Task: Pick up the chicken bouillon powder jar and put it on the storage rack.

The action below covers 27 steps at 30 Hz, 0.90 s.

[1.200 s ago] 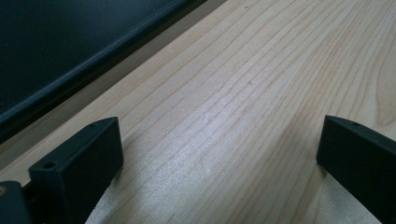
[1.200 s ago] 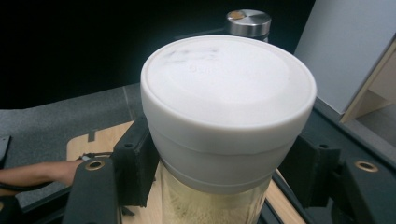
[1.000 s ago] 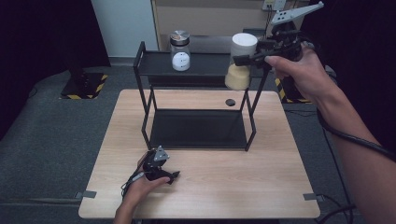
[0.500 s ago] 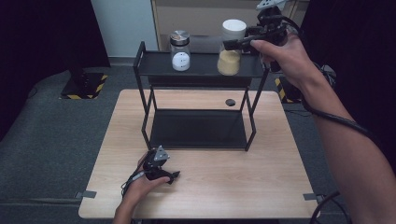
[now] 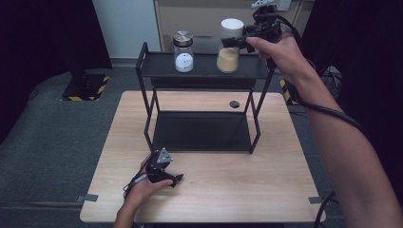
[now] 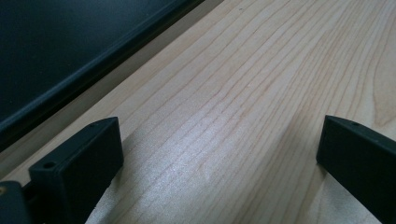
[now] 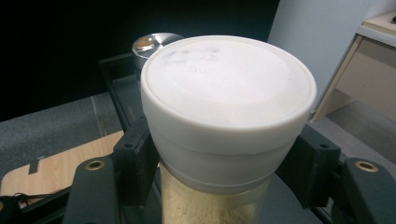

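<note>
Your right gripper (image 5: 233, 42), upper right of the high view, clamps the white-lidded jar (image 5: 229, 46) on the rack (image 5: 157, 71); your left gripper (image 5: 177, 179), lower left, rests with jaws apart on the table (image 5: 237, 180).

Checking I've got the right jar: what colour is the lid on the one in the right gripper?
White, on the jar of pale yellow powder; clearest in the right gripper view.

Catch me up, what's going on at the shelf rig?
A person works two handheld grippers at a wooden table. The right gripper is shut on a white-lidded jar of yellowish powder, at the top shelf of a black rack, right of a metal-lidded jar. Whether it already rests on the shelf isn't clear. The left gripper lies open on the table, holding nothing.
</note>
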Tool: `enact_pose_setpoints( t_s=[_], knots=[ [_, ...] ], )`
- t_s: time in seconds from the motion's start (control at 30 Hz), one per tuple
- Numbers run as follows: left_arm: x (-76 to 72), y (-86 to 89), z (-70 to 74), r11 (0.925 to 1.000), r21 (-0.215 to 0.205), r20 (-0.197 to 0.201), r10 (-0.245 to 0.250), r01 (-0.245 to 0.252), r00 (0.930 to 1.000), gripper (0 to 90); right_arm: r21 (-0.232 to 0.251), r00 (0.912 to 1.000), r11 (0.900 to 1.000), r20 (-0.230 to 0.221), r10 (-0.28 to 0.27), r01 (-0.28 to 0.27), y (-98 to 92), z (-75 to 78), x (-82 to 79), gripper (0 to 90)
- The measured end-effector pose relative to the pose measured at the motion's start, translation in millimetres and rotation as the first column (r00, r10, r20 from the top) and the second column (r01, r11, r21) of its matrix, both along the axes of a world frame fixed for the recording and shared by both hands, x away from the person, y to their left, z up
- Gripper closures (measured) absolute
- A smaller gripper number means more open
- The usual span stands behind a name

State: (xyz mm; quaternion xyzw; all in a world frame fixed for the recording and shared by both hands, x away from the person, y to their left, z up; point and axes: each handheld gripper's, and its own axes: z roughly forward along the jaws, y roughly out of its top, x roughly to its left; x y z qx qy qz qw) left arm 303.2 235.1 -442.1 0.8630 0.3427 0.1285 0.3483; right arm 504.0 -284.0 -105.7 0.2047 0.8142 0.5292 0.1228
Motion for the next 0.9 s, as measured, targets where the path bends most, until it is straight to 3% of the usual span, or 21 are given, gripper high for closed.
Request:
enact_pose_setpoints(
  t_s=[0.9],
  knots=[
    [0.3,0.2,-0.3,1.0,-0.002,0.0,-0.002,0.002,1.0,0.0,-0.032,0.9999,0.999,-0.011,-0.011,0.01,9.3,-11.1,11.0,35.9]
  ],
)
